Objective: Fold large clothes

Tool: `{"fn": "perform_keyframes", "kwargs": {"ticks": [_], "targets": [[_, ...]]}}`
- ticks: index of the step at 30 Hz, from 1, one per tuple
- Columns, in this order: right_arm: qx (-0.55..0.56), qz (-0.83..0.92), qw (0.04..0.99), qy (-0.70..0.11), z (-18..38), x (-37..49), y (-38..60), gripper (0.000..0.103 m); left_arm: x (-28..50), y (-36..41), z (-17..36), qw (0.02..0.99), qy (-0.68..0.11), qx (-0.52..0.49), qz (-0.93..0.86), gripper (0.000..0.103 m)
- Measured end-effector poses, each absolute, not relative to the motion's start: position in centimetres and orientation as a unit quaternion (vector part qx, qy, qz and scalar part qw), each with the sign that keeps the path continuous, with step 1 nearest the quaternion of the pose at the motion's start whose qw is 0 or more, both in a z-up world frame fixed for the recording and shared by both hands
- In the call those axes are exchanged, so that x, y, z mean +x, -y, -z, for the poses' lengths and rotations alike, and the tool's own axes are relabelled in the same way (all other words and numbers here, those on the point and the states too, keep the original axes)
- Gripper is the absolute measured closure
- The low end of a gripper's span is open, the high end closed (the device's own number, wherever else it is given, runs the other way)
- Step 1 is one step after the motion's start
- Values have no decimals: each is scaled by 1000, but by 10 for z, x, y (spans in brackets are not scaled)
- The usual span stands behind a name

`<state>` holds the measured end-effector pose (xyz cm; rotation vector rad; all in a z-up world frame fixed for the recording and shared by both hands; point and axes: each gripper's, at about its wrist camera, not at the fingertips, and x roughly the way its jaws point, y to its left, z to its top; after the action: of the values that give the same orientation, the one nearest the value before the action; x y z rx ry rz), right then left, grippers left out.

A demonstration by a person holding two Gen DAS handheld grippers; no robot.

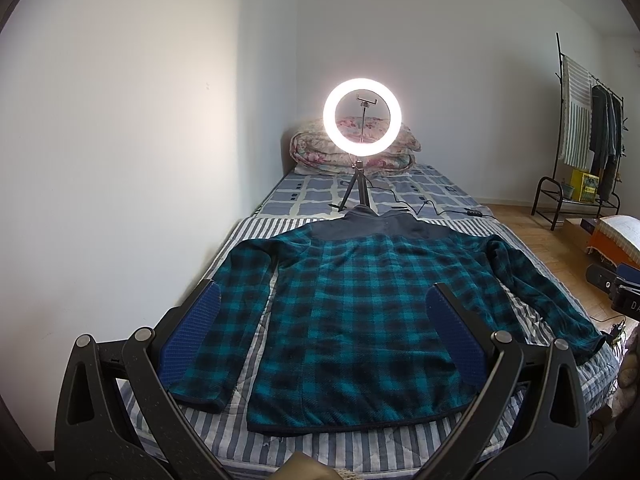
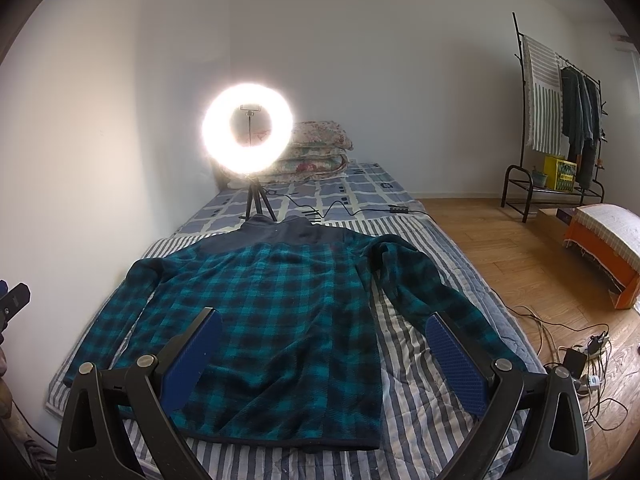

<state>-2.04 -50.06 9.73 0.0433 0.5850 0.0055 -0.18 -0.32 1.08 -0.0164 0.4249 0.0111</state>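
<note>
Jacket flat on bed, sleeves out, ready to fold. Left gripper and right gripper above hem, jaws wide, empty, likely poised to grasp.

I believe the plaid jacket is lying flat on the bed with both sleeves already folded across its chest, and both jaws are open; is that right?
Not quite: in the left wrist view the jacket lies flat on the bed, but both sleeves are spread out to the sides, not folded. Both jaws are open.
</note>
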Motion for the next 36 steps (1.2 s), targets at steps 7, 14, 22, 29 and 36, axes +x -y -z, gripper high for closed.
{"fn": "perform_keyframes", "kwargs": {"ticks": [7,14,22,29,36], "targets": [[21,-4,957,-288,-97,-20,500,0,-2,3,-11,977,-211,-9,-6,0],[22,-8,957,-288,-97,-20,498,0,-1,1,-19,977,-211,-9,-7,0],[24,-10,957,-288,-97,-21,496,0,0,0,-25,977,-211,-8,-9,0],[29,-19,957,-288,-98,-18,488,0,5,-11,-14,976,-217,-6,-19,0],[21,-47,958,-282,-96,-16,468,0,9,-38,12,969,-244,-18,-43,0]]}}
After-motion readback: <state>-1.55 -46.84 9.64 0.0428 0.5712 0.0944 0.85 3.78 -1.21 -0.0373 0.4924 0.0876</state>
